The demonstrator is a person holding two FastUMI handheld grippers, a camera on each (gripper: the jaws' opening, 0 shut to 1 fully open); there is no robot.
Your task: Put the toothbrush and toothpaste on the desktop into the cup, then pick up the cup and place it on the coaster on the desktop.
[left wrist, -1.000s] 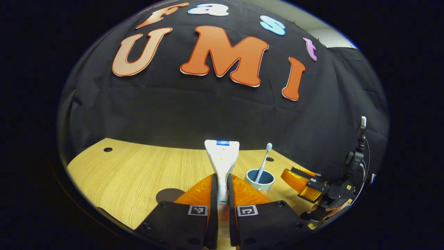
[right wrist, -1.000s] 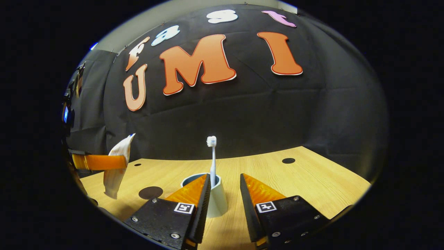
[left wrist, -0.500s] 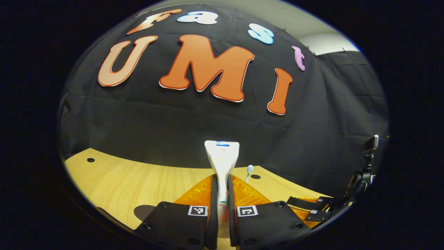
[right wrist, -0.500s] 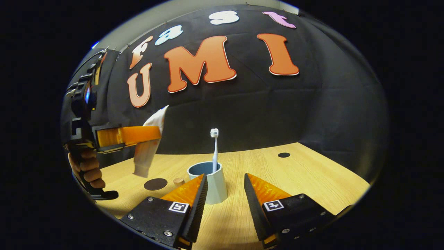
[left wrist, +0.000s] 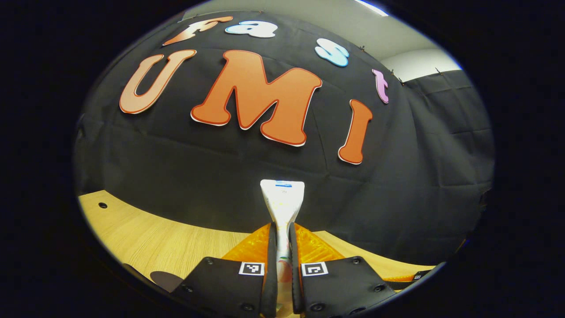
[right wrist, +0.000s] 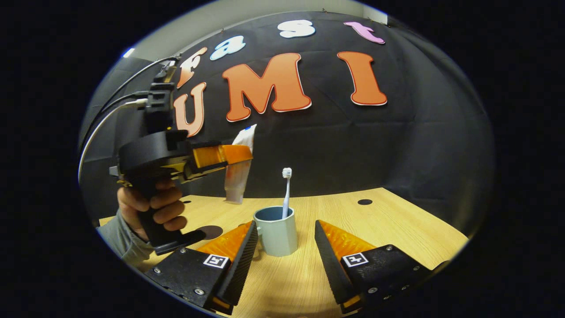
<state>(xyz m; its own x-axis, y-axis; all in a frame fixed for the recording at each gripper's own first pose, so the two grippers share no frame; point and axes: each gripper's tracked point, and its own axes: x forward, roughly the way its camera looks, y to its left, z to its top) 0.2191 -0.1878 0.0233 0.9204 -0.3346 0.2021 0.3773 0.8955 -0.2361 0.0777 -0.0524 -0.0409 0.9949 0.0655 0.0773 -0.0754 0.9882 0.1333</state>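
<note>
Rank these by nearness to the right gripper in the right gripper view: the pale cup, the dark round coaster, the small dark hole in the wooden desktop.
1. Pale green cup: just beyond the open fingertips.
2. Dark round coaster: farther left.
3. Small dark hole: far right, near the wall.

Left gripper clamps the toothpaste — upright above the desktop.

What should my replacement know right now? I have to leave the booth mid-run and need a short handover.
Left gripper: shut on the toothpaste, held in the air up and left of the cup.
Right gripper: open, fingers low at the desk, cup between and just beyond them.
Done: toothbrush stands in the cup.
Left: drop the toothpaste into the cup, then carry the cup to the dark coaster on the desk to its left.
</note>
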